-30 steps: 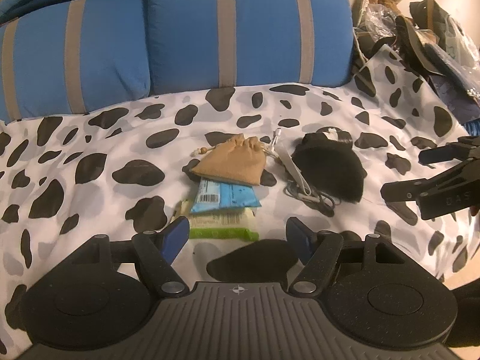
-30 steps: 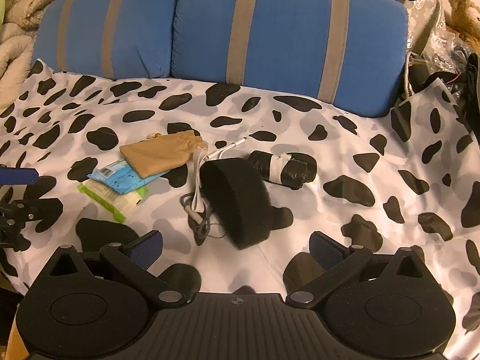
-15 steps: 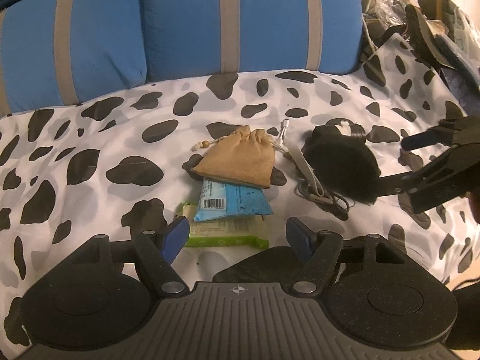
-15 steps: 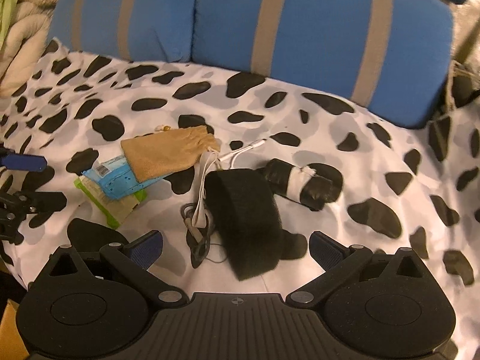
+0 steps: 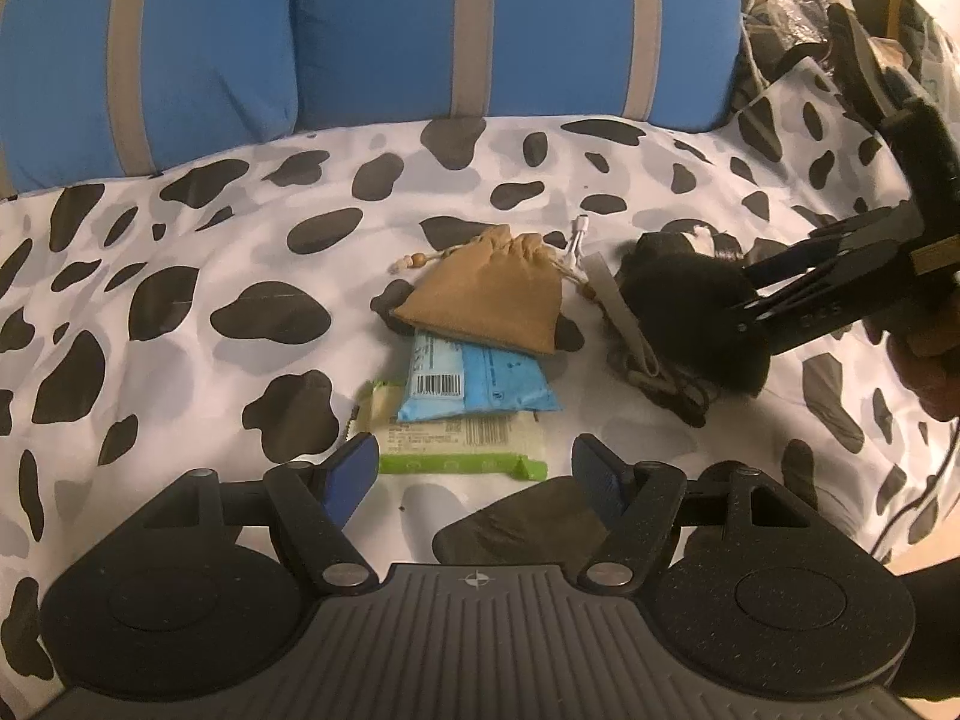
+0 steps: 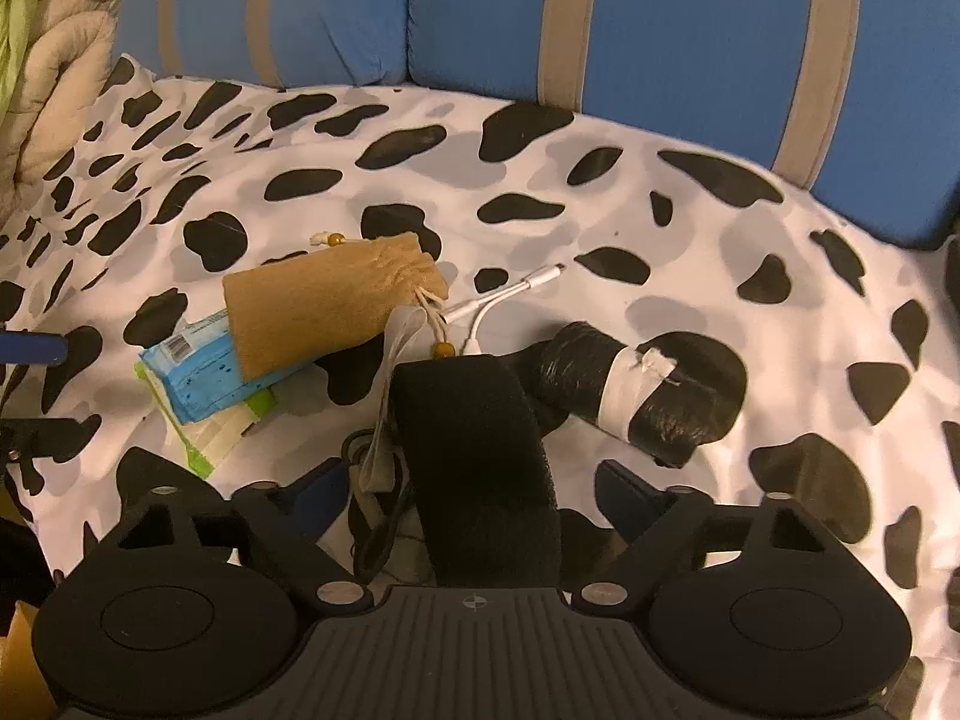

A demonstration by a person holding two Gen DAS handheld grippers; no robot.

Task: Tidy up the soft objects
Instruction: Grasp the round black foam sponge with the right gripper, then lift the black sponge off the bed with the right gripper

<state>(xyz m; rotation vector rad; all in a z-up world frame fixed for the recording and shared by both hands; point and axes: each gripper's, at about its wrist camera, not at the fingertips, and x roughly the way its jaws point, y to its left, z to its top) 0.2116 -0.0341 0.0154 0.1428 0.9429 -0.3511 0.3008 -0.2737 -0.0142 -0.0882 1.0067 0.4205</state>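
Foam band between closing right jaws

Foam, black and band-shaped [image 6: 474, 456], lies on the cow-print cover [image 6: 630, 192] with its long axis running from the near edge away toward the blue cushions [image 6: 690, 30], standing on its edge. It sits in the middle of the cover, just right of a grey strap and dark cord tangle [image 6: 378, 462] and touching a black roll bound with white tape [image 6: 642, 396] at its far right.

The right gripper [image 6: 471, 489] straddles the band's near end; its jaws are closing, the foam between them, and the pads do not yet press on it. The left gripper [image 5: 474, 471] hovers with its fingers apart and holding nothing, just near of a green-edged packet [image 5: 462, 450].

Left of the foam a tan drawstring pouch [image 6: 324, 300] lies across a blue wipes packet [image 6: 198, 372], which overlaps the green one. A white adapter cable [image 6: 510, 294] lies just beyond the band's far end.
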